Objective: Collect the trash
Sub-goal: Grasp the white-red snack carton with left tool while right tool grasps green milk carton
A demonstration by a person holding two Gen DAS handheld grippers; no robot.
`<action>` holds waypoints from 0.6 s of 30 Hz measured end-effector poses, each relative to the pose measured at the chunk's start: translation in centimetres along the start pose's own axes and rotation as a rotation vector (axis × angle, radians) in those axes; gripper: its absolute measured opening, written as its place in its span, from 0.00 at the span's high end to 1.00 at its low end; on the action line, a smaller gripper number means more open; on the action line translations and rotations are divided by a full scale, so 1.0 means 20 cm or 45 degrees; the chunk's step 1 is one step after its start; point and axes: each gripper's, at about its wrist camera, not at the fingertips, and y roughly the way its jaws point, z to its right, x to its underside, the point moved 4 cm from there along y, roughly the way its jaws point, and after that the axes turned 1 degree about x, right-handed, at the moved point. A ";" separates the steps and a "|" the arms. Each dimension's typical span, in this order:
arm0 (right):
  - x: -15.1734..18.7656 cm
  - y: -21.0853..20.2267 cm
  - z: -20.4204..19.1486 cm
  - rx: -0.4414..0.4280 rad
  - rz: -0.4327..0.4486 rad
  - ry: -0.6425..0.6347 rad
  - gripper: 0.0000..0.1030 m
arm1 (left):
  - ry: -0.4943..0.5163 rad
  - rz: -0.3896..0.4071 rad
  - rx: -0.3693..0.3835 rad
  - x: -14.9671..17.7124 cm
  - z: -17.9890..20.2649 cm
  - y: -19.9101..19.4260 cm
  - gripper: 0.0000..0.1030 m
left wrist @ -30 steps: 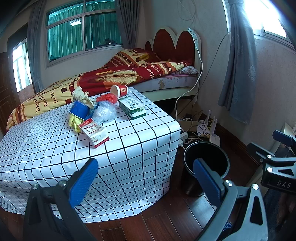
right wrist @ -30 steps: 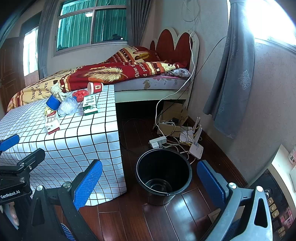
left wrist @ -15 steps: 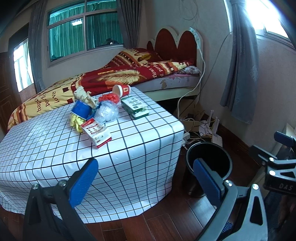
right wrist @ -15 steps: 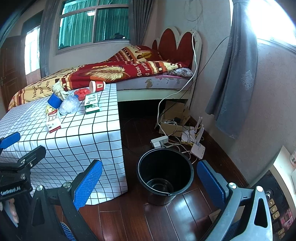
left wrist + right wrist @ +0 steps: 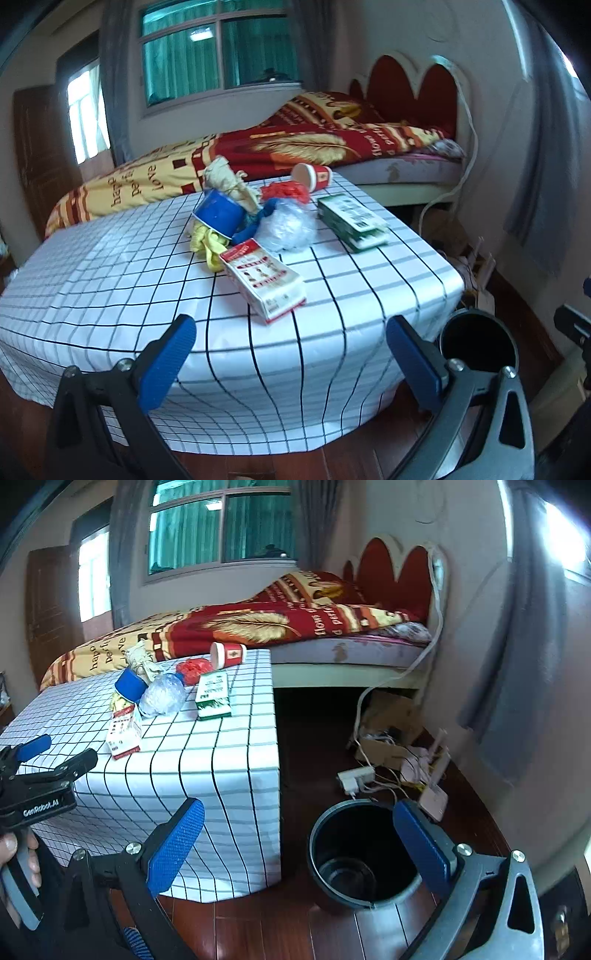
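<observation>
Trash lies on the table with a checked cloth: a red and white carton nearest, a green box, a clear plastic wad, a blue cup, a red paper cup, red wrapping and yellow scraps. My left gripper is open and empty, just short of the table's near edge. My right gripper is open and empty over the floor beside the black bin. The carton also shows in the right wrist view.
A bed with a red and yellow blanket stands behind the table. Cables, a power strip and a cardboard box lie on the wooden floor by the wall. The left gripper shows at the right view's left edge.
My left gripper has moved in toward the table, so the trash looks larger and nearer. My right gripper has shifted slightly toward the bin.
</observation>
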 end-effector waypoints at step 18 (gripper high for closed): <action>-0.24 0.69 -0.29 -0.249 -0.075 -0.121 0.18 | -0.151 -0.142 -0.173 -0.01 -0.13 0.54 0.15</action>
